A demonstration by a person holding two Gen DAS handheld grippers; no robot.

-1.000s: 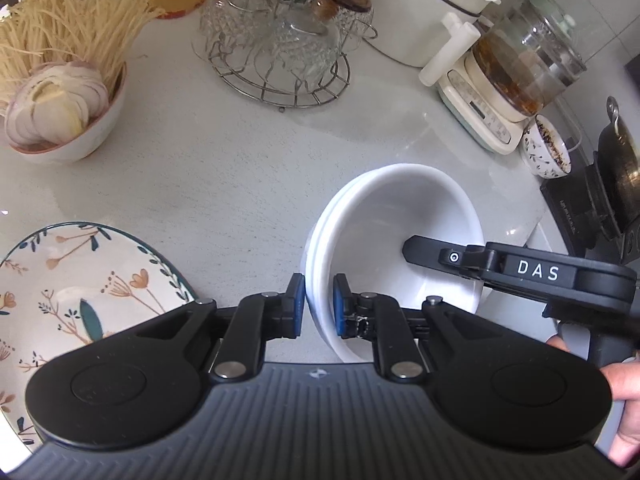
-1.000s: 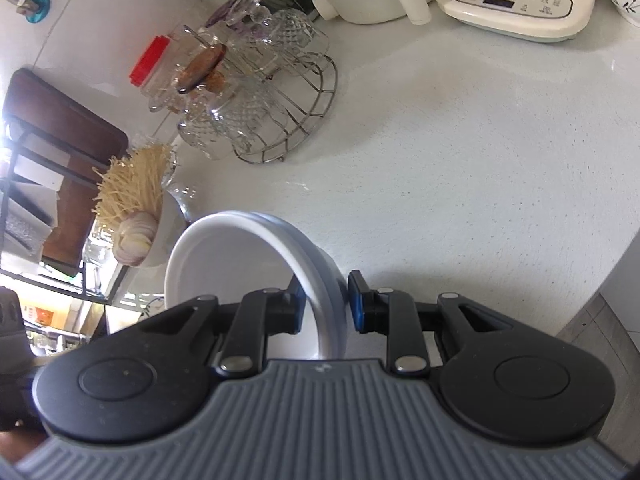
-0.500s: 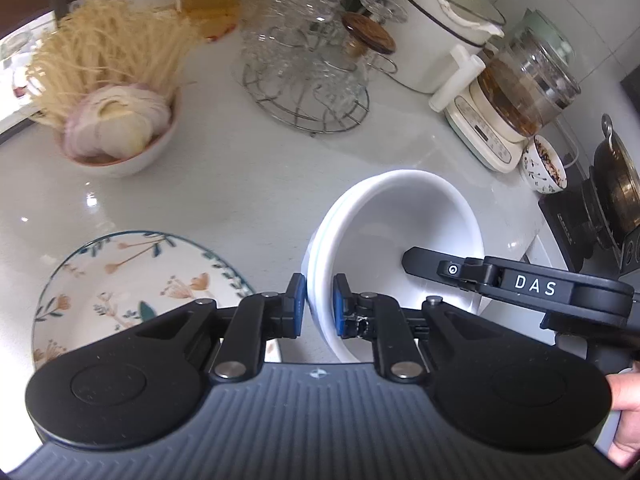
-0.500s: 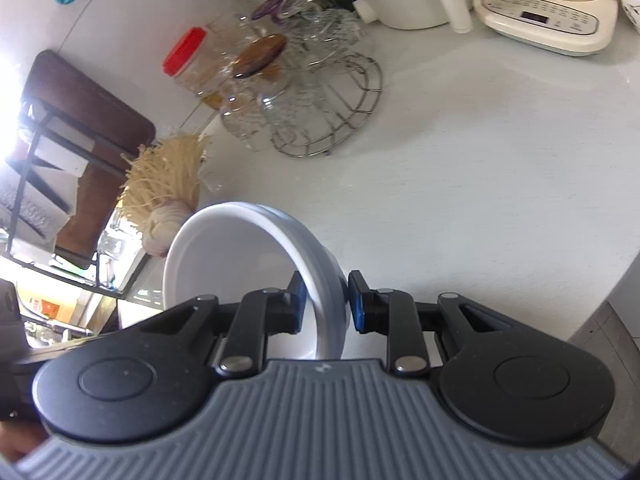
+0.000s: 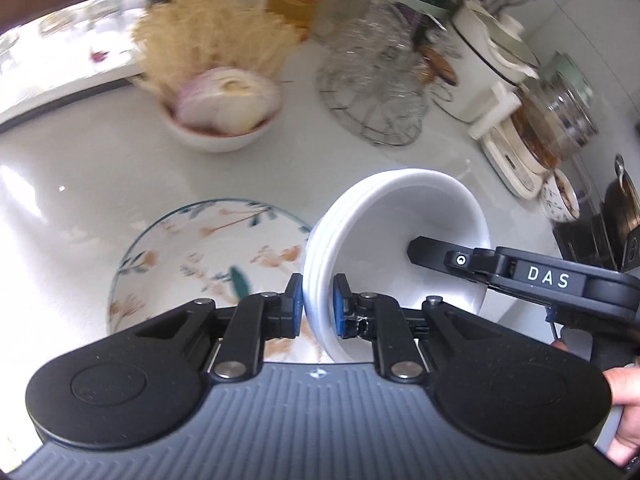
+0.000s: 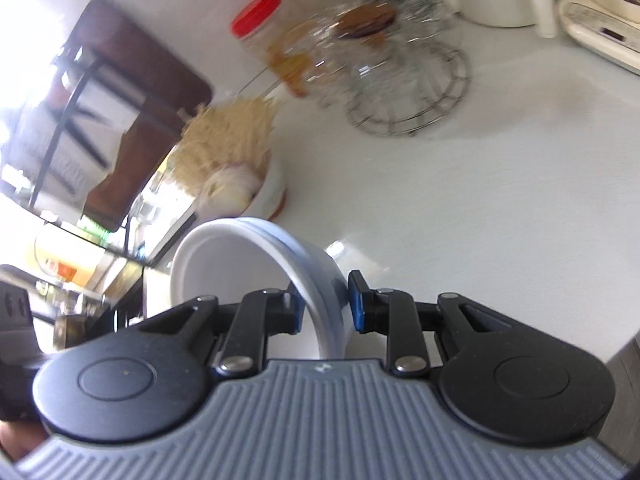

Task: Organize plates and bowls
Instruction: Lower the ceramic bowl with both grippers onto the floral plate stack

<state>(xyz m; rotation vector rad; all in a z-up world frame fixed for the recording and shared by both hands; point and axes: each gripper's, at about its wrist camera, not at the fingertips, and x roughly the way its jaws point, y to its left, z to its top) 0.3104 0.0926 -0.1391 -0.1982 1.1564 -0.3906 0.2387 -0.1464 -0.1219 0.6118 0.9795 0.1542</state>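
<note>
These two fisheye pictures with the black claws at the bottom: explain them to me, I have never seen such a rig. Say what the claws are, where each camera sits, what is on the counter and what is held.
No robot here: a person holds a two-finger gripper in each hand, with a camera on each looking along its fingers.

In the left wrist view, the left gripper is shut on the near rim of a stack of white bowls. The black arm marked DAS reaching into the bowls is the right gripper. The right wrist view shows that gripper shut on the opposite rim.

On the white counter lie a floral plate, a bowl of enoki mushrooms and sliced onion, a wire rack of glass cups and kitchen appliances at the right.
</note>
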